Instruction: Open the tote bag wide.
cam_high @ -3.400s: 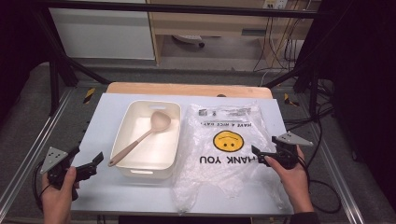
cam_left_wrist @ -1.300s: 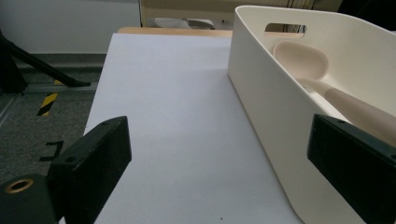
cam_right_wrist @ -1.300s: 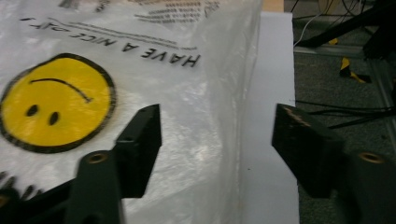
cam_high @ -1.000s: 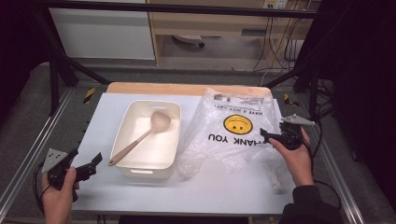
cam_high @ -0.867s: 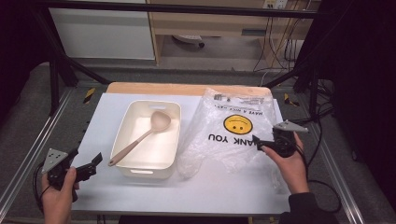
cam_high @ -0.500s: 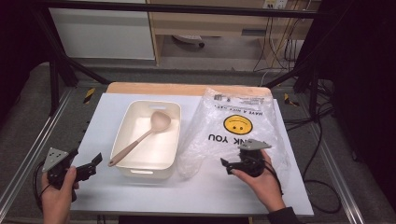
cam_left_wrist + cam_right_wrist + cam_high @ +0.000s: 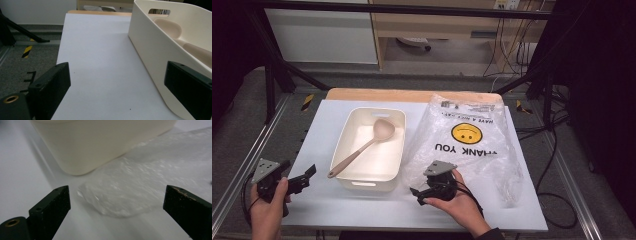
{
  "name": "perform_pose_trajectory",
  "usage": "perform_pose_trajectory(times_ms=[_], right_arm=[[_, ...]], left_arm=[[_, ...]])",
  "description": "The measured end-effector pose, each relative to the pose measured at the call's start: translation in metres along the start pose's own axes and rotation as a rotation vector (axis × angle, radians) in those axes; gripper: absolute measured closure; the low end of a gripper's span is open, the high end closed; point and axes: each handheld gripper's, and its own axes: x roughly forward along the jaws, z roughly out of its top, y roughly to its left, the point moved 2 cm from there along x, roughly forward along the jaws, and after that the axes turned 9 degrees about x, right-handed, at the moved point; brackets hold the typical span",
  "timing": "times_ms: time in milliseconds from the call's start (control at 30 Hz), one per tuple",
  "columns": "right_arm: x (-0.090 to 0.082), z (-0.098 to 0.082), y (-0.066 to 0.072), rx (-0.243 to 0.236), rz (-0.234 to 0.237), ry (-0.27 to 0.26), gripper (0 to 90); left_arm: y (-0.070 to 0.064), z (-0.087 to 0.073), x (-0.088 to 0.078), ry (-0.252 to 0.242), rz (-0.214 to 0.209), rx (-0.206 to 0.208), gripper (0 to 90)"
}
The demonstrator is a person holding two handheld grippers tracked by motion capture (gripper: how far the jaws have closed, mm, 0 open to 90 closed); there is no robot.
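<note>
Two wide-jawed tools (image 7: 418, 194), right apparently over bag (image 7: 472, 145).

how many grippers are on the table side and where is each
2. The left gripper is open at the near left of the table, beside the cream bin. The right gripper is open at the plastic bag's near corner.

The left hand (image 7: 268, 197) holds the left gripper (image 7: 307, 176) low over the table (image 7: 322, 210) by its front-left corner, jaws spread wide and pointing right. The right hand (image 7: 457, 199) comes in over the front edge near its middle, gripping the right gripper (image 7: 416, 195) just above the surface, jaws wide apart, pointing left.
</note>
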Motion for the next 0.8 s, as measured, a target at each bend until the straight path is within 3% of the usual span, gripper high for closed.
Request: perform_pose_trajectory(times_ms=[67,200,300,367,400,433,467,633,800], right_arm=[[0.009,0.002,0.005,0.006,0.030,0.009,9.6],[0.026,0.000,0.017,-0.064,0.039,0.067,15.0],[0.034,-0.002,0.018,-0.101,-0.003,0.117,31.2],[0.034,-0.002,0.014,-0.116,-0.017,0.122,55.4],[0.034,-0.002,0.014,-0.116,-0.017,0.122,55.4],[0.030,0.000,0.009,-0.099,-0.022,0.094,80.4],[0.027,0.001,0.006,-0.070,-0.014,0.080,84.7],[0.013,0.014,-0.013,0.044,-0.024,-0.007,87.2],[0.003,0.035,-0.024,0.099,-0.019,-0.083,87.2]], left_arm=[[0.001,0.000,0.000,0.005,-0.001,0.001,6.4],[-0.003,0.000,0.001,0.004,-0.016,0.007,6.4],[-0.003,0.001,0.001,0.005,-0.016,0.007,6.4],[-0.004,0.001,0.002,0.007,-0.017,0.009,6.4],[-0.005,0.001,0.002,0.011,-0.018,0.013,6.4],[-0.005,0.001,0.003,0.013,-0.022,0.017,6.4],[-0.006,0.001,0.003,0.015,-0.021,0.018,6.4],[-0.005,0.000,0.002,0.019,-0.015,0.017,6.4],[-0.005,0.000,0.002,0.020,-0.009,0.017,6.4]])
